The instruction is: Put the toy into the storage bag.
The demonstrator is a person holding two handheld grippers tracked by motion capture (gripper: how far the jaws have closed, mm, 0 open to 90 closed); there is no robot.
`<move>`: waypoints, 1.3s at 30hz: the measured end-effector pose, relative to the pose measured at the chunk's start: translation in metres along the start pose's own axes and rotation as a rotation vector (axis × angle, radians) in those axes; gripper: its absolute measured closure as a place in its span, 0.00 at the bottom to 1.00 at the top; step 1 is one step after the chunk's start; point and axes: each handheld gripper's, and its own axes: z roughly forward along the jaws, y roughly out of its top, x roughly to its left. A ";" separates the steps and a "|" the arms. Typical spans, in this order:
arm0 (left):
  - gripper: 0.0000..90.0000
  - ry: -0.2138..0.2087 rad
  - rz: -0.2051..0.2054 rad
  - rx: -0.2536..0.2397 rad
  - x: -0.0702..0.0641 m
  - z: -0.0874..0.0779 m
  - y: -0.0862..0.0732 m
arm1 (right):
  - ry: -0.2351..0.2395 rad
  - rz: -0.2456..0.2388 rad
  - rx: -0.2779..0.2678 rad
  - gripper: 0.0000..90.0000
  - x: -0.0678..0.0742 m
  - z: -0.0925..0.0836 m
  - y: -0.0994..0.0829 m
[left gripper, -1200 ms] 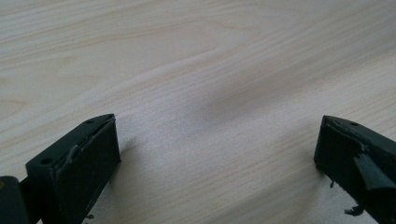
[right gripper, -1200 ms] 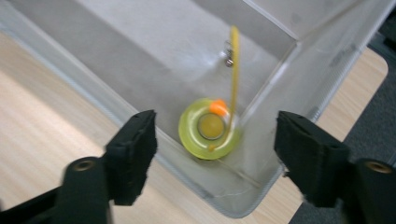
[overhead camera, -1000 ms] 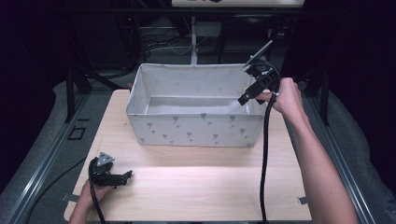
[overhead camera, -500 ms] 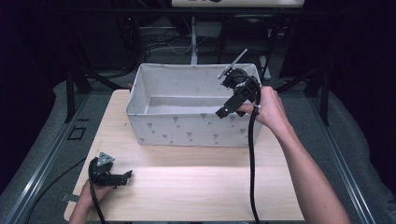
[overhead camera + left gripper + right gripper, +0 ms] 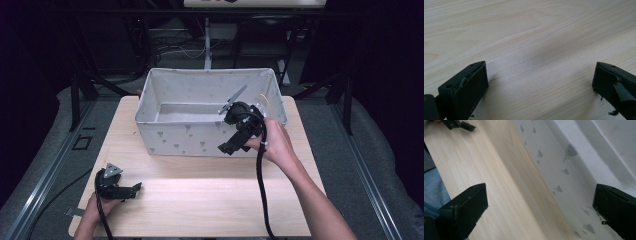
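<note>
A pale wooden table [image 5: 200, 200] fills the lower middle of the high view, and a white fabric bin [image 5: 200, 137] with small grey marks stands on its far half, at frame centre. The right gripper [image 5: 231, 148], held in the right hand [image 5: 275, 142], hangs over the bin's near wall right of centre, jaws spread wide with nothing between them. The left gripper [image 5: 136, 188] rests on the table at lower left in the left hand [image 5: 95, 212], jaws likewise wide apart and empty.
</note>
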 end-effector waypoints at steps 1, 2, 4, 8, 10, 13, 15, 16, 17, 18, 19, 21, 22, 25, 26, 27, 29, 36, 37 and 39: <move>0.00 0.000 0.000 0.000 0.000 0.000 0.000 | 0.009 -0.002 0.002 0.00 0.004 0.005 -0.002; 0.00 0.000 0.000 0.000 0.000 0.000 0.000 | 0.013 -0.008 0.001 0.00 0.007 0.009 -0.005; 0.00 0.000 0.000 0.000 0.000 0.000 0.000 | 0.019 -0.016 0.005 0.00 0.012 0.016 -0.008; 0.00 0.000 0.000 0.000 0.000 0.000 0.000 | 0.047 -0.020 0.008 0.00 0.021 0.035 -0.018; 0.00 0.000 0.000 0.000 0.000 0.000 0.000 | 0.060 -0.019 0.014 0.00 0.025 0.047 -0.025; 0.00 0.000 0.000 0.000 0.000 0.000 0.000 | 0.075 -0.016 0.028 0.00 0.028 0.061 -0.034; 0.00 0.000 0.000 0.000 0.000 0.000 0.000 | 0.084 -0.010 0.020 0.00 0.029 0.071 -0.040; 0.00 0.000 0.000 0.000 0.000 0.000 0.000 | 0.089 -0.008 0.025 0.00 0.030 0.074 -0.043; 0.00 0.000 0.000 0.000 0.000 0.000 0.000 | 0.092 -0.003 0.033 0.00 0.030 0.081 -0.047; 0.00 0.000 0.000 -0.001 0.000 0.000 0.000 | 0.094 0.001 0.030 0.00 0.031 0.085 -0.050; 0.00 0.000 0.000 0.000 0.000 0.000 0.000 | 0.101 0.004 0.037 0.00 0.032 0.089 -0.053; 0.00 0.000 0.000 0.000 0.000 0.000 0.000 | 0.104 0.008 0.046 0.00 0.034 0.101 -0.062; 0.00 0.000 0.000 0.000 0.000 0.000 0.000 | 0.104 0.008 0.048 0.00 0.034 0.104 -0.065; 0.00 0.000 0.000 0.000 0.000 0.000 0.000 | 0.127 0.001 0.067 0.00 0.035 0.123 -0.079; 0.00 0.000 0.000 0.000 0.000 0.000 0.000 | 0.120 0.004 0.078 0.00 0.036 0.129 -0.084; 0.00 0.000 0.000 0.000 0.000 0.000 0.000 | 0.109 -0.008 0.096 0.00 0.035 0.133 -0.089; 0.00 0.000 0.000 0.000 0.000 0.000 0.000 | 0.145 0.023 0.071 0.00 0.035 0.141 -0.099; 0.00 0.000 0.000 0.000 0.000 0.000 0.000 | 0.110 0.020 0.121 0.00 0.036 0.153 -0.121; 0.00 -0.001 0.000 -0.001 0.000 0.000 0.000 | 0.105 0.029 0.116 0.00 0.036 0.153 -0.123; 0.00 -0.001 0.000 0.000 0.000 0.000 0.000 | 0.094 0.026 0.125 0.00 0.037 0.154 -0.128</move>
